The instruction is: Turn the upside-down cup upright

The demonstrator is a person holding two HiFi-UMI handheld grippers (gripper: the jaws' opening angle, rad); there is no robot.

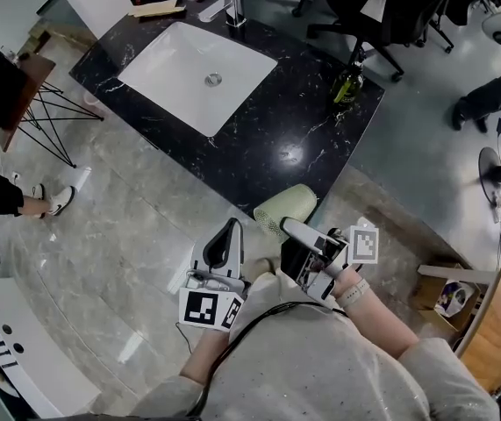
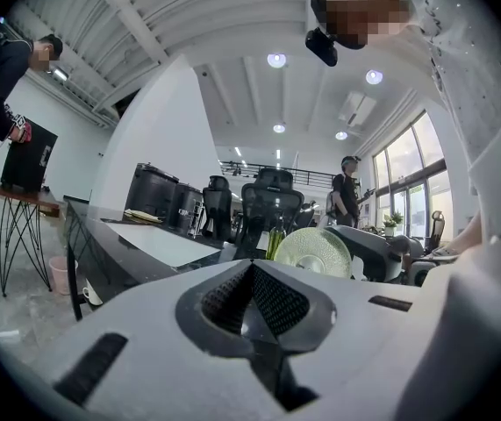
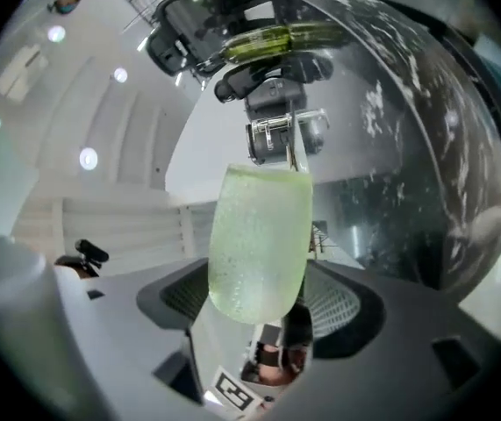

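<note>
The pale green textured cup [image 1: 285, 207] is in the air at the near corner of the black counter [image 1: 259, 147], lying roughly on its side. My right gripper [image 1: 292, 224] is shut on it. In the right gripper view the cup [image 3: 259, 244] sticks out between the two jaws, which press its sides near one end. My left gripper [image 1: 231, 228] hangs just left of it, shut and holding nothing. From the left gripper [image 2: 252, 292] I see the cup's round end [image 2: 313, 253] facing me, a little ahead and to the right.
The counter holds a white sink basin [image 1: 199, 73], a faucet [image 1: 231, 3] and a green bottle [image 1: 348, 84]. Office chairs stand behind it. A wire-legged side table [image 1: 22, 86] is at the left, a wooden box [image 1: 474, 310] at the right. People stand at both sides.
</note>
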